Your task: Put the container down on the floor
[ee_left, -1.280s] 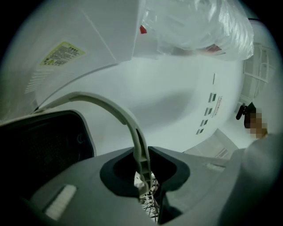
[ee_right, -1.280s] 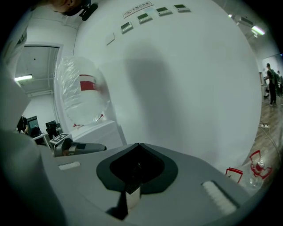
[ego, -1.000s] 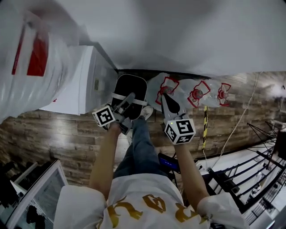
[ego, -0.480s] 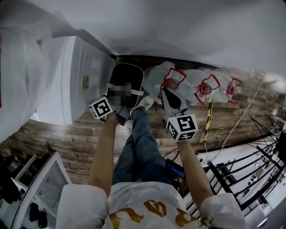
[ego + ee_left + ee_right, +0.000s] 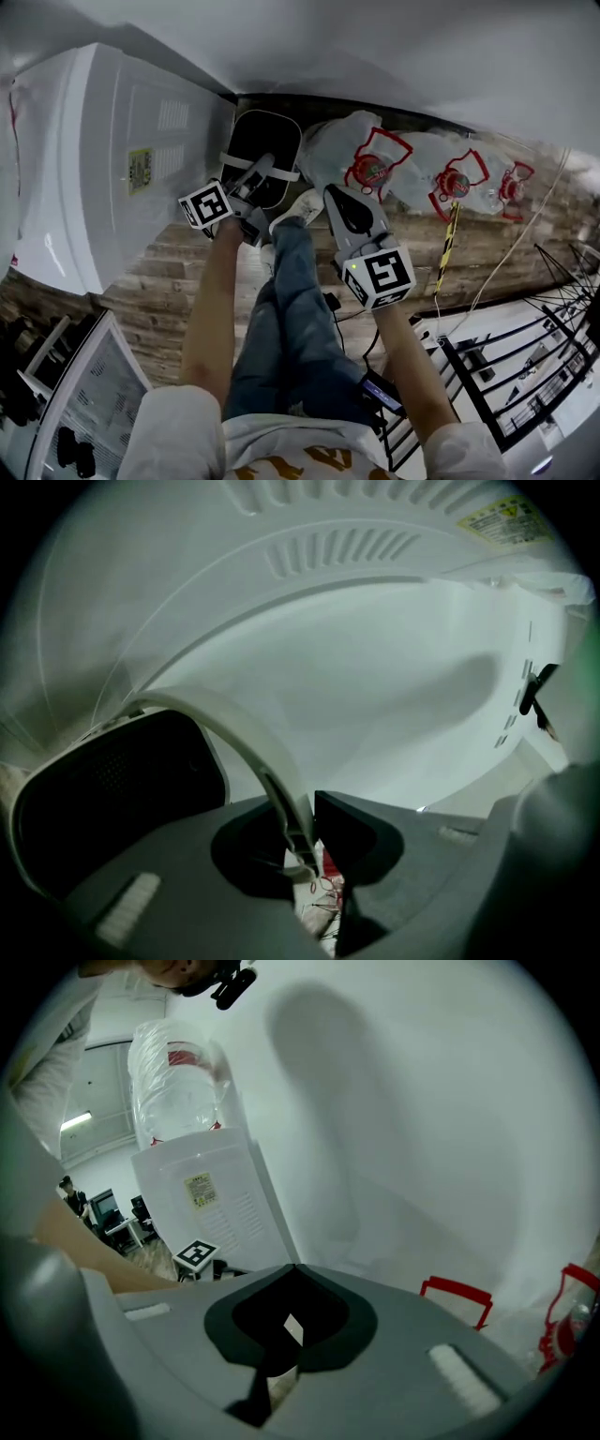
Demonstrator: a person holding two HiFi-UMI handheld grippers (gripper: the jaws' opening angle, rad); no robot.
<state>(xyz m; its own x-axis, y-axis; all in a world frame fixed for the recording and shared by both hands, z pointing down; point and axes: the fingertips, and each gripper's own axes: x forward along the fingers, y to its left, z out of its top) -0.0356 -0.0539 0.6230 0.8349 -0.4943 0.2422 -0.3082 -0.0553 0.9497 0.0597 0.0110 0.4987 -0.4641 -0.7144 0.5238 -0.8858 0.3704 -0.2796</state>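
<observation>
Left gripper [image 5: 309, 841] is pinched tight on the white handle [image 5: 234, 733] of the black container [image 5: 267, 141]. It looks to be hanging above the floor [image 5: 178, 272] by the far wall, right of the white dispenser [image 5: 122, 159]. Right gripper [image 5: 295, 1269] is closed on nothing. I'd lower it level and only let go once it's grounded.

— The white wall [image 5: 394, 56] is evenly and fairly brightly lit; below it the head view dims toward its lower corners.
— Soft, broad shadows lie on that wall in both gripper views, with no hard edges.
— Fisheye bends every straight line, and a black vignette rings the gripper views.
— Against the wall, the left tongs [image 5: 311, 841] and the container [image 5: 103, 799] look dark and slightly soft.
</observation>
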